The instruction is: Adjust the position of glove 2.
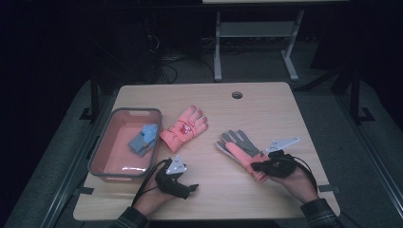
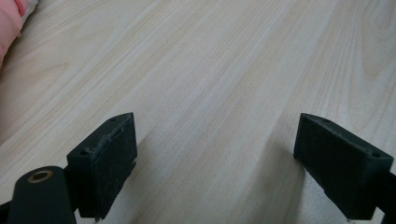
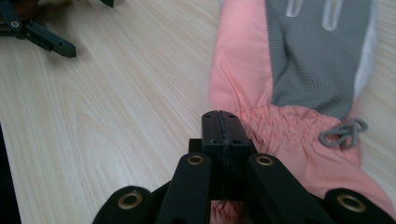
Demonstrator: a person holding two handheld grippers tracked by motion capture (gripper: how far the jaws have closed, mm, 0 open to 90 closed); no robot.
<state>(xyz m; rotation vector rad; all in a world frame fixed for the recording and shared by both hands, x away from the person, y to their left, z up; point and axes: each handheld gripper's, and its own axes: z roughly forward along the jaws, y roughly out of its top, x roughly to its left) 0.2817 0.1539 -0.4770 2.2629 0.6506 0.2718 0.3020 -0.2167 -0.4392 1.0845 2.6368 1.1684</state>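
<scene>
- left gripper (image 1: 183,183) at near desk (image 1: 266,102) edge, held by the person's left hand, jaws spread wide over bare wood, nothing between them; left gripper view shows both black pads well apart
- right gripper (image 1: 259,167) at near right, jaws pressed together at the cuff of the grey-palm glove (image 1: 240,149); right gripper view shows the pads meeting right at the gathered pink cuff edge, cannot tell if fabric is pinched between them
- grey-palm glove lies flat palm up, right of desk centre, fingers pointing away toward far left
- pink glove (image 1: 184,127) lies flat, mid desk, just beside the bin, well apart from the other glove
- grey bin (image 1: 102,147) at left, pink inside, blue glove (image 1: 144,138) lying in it
- round cable hole (image 1: 237,94) near far edge
</scene>
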